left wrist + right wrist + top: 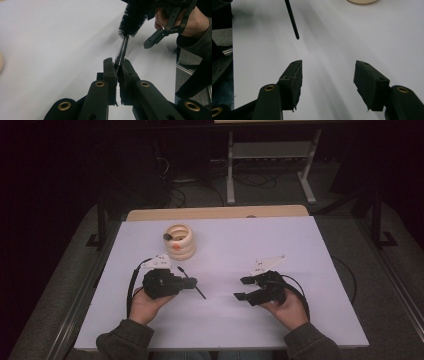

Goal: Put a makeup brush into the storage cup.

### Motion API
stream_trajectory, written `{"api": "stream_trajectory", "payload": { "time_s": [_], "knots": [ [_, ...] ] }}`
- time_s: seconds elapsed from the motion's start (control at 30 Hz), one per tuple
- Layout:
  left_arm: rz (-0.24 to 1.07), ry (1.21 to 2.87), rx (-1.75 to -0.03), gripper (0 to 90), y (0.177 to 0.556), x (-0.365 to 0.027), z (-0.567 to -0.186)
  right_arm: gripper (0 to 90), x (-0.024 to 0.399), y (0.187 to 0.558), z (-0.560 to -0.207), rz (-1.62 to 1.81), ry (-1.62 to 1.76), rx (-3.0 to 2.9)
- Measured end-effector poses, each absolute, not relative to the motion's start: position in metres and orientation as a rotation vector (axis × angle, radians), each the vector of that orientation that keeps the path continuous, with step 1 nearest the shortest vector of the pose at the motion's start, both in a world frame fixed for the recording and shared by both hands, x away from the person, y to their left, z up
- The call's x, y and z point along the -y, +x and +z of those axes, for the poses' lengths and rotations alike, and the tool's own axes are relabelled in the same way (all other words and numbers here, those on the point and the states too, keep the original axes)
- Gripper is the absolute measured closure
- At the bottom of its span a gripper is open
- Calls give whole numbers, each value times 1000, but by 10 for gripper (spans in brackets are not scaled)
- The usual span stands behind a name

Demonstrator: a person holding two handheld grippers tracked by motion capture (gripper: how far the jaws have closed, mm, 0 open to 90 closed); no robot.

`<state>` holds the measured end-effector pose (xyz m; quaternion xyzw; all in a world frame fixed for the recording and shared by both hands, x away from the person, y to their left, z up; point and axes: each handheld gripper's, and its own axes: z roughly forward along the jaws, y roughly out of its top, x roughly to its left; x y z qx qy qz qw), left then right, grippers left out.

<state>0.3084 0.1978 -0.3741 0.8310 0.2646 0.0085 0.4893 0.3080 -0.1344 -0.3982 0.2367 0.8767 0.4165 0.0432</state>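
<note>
table: white rectangular table top (300,320)
holder: cream ribbed ring-stack holder (181,241) at rear left of table
left gripper (192,283): in front of holder, thin black bristle brush (192,283) between jaws
right gripper (242,288): right of brush, apart

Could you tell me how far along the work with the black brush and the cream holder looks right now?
Done: the left gripper is shut on the black brush by its thin wire stem. In hand: the right gripper stands open and empty beside it. Left: the brush is apart from the cream holder.
</note>
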Motion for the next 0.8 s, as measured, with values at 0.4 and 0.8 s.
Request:
{"api": "stream_trajectory", "payload": {
  "time_s": [0.4, 0.8],
  "knots": [
    [36, 2026, -672, 850, 318, -206, -367, 348, 159, 305, -402, 1265, 793, -2639],
    [66, 2042, -710, 850, 327, -214, -352, 290, 178, 303, -400, 1278, 842, -2588]
  ]
}}
